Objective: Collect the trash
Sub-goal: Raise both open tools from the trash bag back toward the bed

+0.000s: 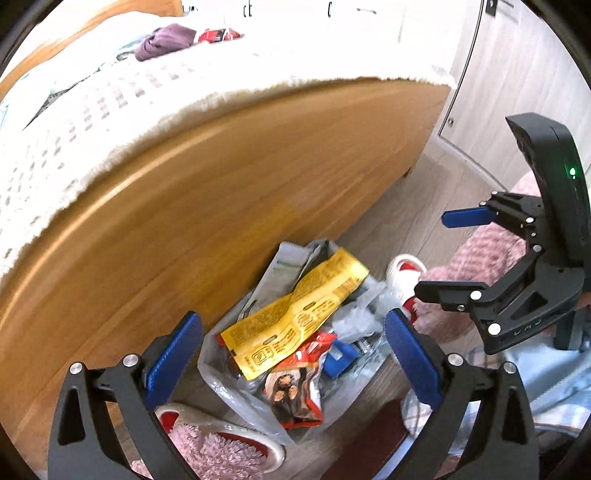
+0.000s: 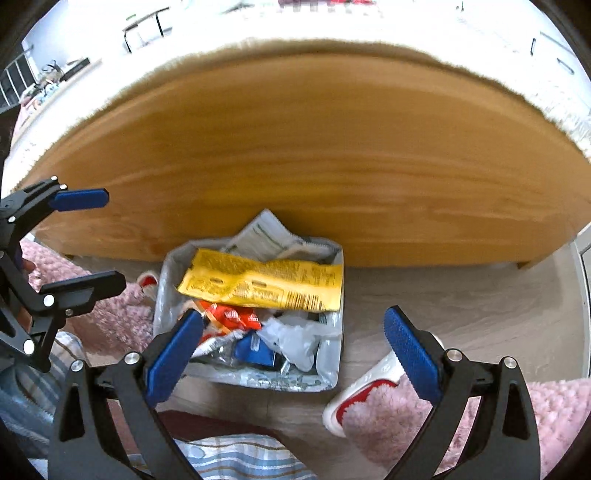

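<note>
1. A grey plastic trash bag (image 2: pixel 328 369) is seen standing open on the wooden floor (image 2: pixel 461 295), its far side set against the wooden bed frame (image 2: pixel 314 166).
2. Inside the trash bag, a yellow wrapper (image 2: pixel 266 284) is laid across the top, with a grey printed packet (image 2: pixel 266 232) behind it, nearest the bed frame.
3. Below the yellow wrapper in the trash bag, a red snack wrapper (image 2: pixel 232 317), a crumpled clear plastic piece (image 2: pixel 295 339) and a blue packet (image 2: pixel 255 350) are seen.
4. The left gripper (image 1: pixel 293 358) is held above the trash bag with its jaws spread wide and nothing between them.
5. The right gripper (image 2: pixel 293 354) is likewise held over the trash bag, jaws spread apart and empty.
6. Pink fluffy slippers (image 2: pixel 369 410) are seen on the floor at either side of the trash bag.
7. On the bed above the trash bag, a purple cloth (image 1: pixel 166 40) and a red packet (image 1: pixel 218 35) are lying.
</note>
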{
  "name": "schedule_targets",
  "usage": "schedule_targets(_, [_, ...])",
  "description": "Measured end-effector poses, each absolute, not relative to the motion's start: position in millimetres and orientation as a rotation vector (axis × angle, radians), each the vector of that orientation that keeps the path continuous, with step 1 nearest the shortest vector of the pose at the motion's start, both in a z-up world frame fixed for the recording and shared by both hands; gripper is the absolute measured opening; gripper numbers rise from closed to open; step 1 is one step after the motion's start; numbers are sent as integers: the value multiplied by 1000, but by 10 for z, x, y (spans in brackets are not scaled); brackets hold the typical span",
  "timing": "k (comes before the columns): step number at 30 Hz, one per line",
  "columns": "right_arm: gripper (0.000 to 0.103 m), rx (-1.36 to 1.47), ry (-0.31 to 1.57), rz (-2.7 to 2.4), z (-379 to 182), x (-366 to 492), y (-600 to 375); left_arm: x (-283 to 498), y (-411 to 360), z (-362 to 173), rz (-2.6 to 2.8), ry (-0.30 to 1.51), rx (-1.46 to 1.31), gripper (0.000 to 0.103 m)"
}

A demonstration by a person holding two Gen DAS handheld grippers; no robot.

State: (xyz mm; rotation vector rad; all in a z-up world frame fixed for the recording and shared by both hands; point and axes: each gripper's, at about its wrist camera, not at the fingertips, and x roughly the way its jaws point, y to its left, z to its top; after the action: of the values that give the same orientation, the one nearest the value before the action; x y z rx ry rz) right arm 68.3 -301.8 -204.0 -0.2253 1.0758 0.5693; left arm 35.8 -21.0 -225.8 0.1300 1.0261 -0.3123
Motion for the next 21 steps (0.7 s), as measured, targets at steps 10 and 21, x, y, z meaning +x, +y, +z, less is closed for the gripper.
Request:
schedule_targets(10, [94,-209,818,545,-1474,651,-3110,282,-96,-1735,-260,842,80,96])
schedule_targets(21, [94,-222,559,498,-867,1114,-2974,690,239,-1133,-187,664,-66,96])
